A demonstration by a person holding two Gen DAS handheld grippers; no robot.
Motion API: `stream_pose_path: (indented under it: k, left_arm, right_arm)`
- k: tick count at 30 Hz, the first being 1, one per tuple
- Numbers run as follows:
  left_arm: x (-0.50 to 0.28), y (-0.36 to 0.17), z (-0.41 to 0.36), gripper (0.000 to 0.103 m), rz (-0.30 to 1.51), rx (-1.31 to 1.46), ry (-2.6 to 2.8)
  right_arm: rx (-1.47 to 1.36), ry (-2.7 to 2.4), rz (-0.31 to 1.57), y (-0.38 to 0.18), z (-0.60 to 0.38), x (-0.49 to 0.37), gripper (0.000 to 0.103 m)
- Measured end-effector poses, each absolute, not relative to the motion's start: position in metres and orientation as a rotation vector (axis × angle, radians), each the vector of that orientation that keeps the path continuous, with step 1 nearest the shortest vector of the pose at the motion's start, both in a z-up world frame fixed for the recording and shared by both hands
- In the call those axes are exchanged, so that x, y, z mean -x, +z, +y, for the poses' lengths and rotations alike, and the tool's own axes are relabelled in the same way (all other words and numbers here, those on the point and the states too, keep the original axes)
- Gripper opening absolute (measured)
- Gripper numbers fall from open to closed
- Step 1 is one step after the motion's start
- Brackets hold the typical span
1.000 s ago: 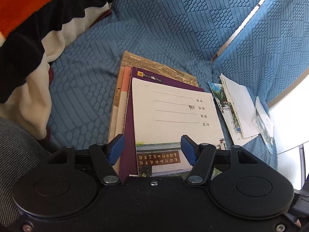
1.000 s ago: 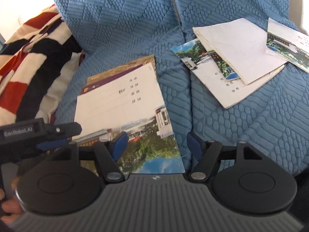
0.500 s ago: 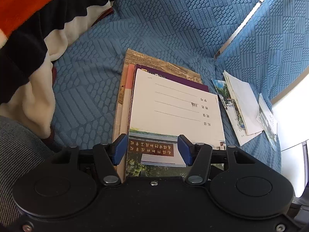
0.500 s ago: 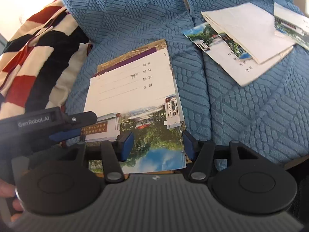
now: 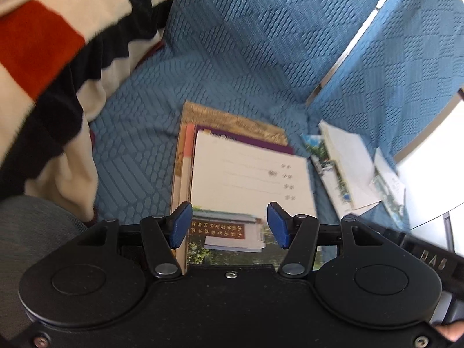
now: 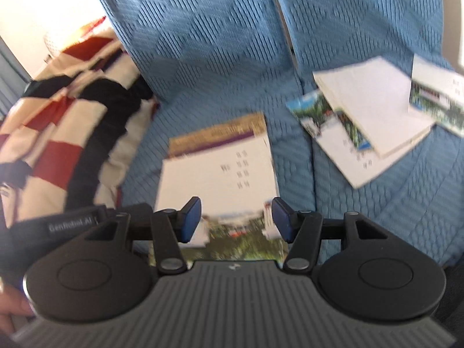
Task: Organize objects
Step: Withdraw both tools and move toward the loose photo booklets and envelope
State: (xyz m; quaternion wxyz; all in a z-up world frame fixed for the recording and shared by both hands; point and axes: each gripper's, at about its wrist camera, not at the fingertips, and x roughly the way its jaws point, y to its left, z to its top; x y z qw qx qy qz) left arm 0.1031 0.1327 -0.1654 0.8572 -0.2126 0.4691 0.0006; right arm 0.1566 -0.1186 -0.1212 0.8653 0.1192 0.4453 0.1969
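Stack of thin paper booklets, white cover with printed photo strip on top (image 5: 249, 185), lies flat at frame centre on the blue quilted sofa cover (image 5: 246, 58); loose scattered white leaflets (image 6: 374, 116) sit upper right, well apart. Left gripper (image 5: 229, 226) and right gripper (image 6: 236, 219) hover over the stack's near edge, fingers spread, pinching nothing. Booklets look light, floppy, slippery; best pinched at an overhanging edge. Right view alone shows a hand lower left; striped red, black and cream blanket (image 5: 43, 58) upper left.
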Motion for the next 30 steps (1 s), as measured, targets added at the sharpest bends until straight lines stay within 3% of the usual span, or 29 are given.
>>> stream_pose_path:
  k: [13,30]
  left_arm:
    - [-0.085,-0.084,0.121,0.06,0.868,0.417,-0.074]
    - [-0.061,-0.039,0.092,0.069,0.789,0.341,-0.133]
  right_arm:
    - [-0.195,0.477,0.783,-0.039,-0.128,-0.136,0.058]
    - [-0.148,0.404,0.762,-0.022,-0.162,-0.103,0.058]
